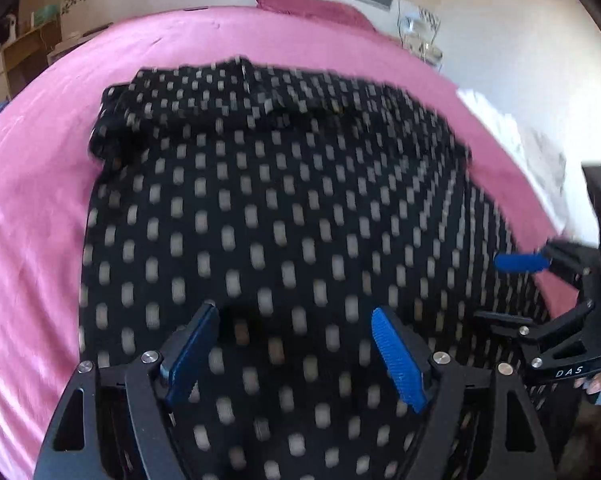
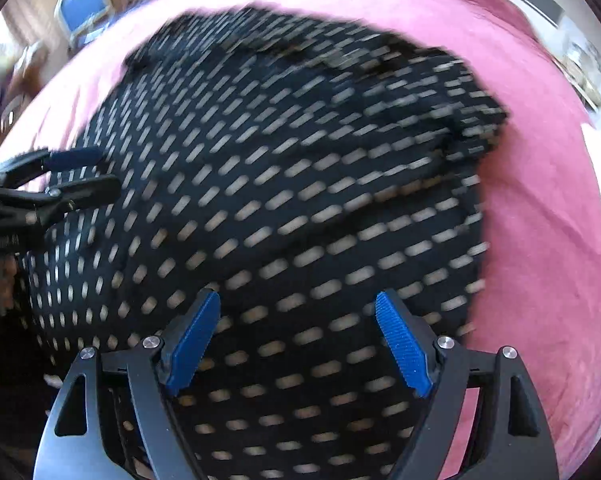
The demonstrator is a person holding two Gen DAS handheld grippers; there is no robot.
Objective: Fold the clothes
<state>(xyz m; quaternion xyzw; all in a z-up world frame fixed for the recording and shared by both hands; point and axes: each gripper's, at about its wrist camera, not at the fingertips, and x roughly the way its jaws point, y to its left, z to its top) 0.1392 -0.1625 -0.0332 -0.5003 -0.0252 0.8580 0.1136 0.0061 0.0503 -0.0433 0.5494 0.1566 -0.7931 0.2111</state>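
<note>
Black dotted garment (image 1: 260,208) is lying across a pink bed (image 1: 32,208) as left gripper (image 1: 296,344) and right gripper (image 2: 298,340), both spread empty, should be pinching matching edges evenly.

Both grippers, left (image 1: 292,320) and right (image 2: 298,304), share one build: matte black angular frames with triangular cut-outs, round silver screws (image 1: 149,357) at the joints, and ribbed blue pads (image 1: 396,356) lining the fingers. White letters reading "DAS" (image 1: 568,372) mark the right gripper's frame in the left wrist view. Below them shows what appears to be a fingertip (image 1: 598,384) of bare skin, though blur obscures it.
</note>
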